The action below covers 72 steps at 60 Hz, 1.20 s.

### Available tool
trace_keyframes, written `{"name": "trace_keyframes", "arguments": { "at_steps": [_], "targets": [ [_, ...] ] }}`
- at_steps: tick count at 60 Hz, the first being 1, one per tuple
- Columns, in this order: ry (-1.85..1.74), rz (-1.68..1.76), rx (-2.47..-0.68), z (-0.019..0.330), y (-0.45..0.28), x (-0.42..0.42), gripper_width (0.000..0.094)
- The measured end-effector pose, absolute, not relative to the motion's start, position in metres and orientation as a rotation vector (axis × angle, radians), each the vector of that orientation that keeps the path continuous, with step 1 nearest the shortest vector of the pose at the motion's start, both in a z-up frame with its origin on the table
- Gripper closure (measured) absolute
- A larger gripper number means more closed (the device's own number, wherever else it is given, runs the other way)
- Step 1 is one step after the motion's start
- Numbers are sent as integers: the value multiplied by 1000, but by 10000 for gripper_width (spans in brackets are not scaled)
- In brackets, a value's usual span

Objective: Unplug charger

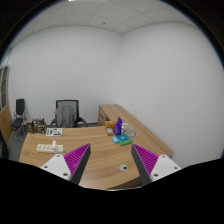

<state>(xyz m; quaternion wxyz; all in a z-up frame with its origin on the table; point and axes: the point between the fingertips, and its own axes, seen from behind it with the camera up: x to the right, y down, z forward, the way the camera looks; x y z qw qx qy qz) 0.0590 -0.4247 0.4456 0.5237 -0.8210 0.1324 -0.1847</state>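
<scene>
My gripper is open and empty, held above a wooden desk, with its two purple pads wide apart. Between the fingers, near the desk's front edge, lies a small round cable grommet. I see no charger or plug that I can make out. A white strip-like object lies on the desk to the left, beyond the left finger; it is too small to identify.
A purple bottle stands on a teal item ahead of the fingers. A side desk runs along the right wall. A black office chair stands at the back, clutter at the far left.
</scene>
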Motion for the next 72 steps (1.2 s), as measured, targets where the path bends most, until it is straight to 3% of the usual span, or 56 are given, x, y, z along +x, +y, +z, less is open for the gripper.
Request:
{"name": "trace_keyframes", "arguments": {
  "at_steps": [7,16,28,36,43,58,72],
  "targets": [
    [325,-443,-1999,430,-429,62,77],
    [332,-452,-2061,381,-429,68,75],
    [279,-410,-2185,279,-430,37,68],
    [191,-274,-2282,199,-406,-29,76],
    [129,-157,-2290,151,-358,-94,71],
    [31,-71,-2167,119,-194,-188,69],
    [18,-128,-2111,84,-71,-200,123]
  ]
}}
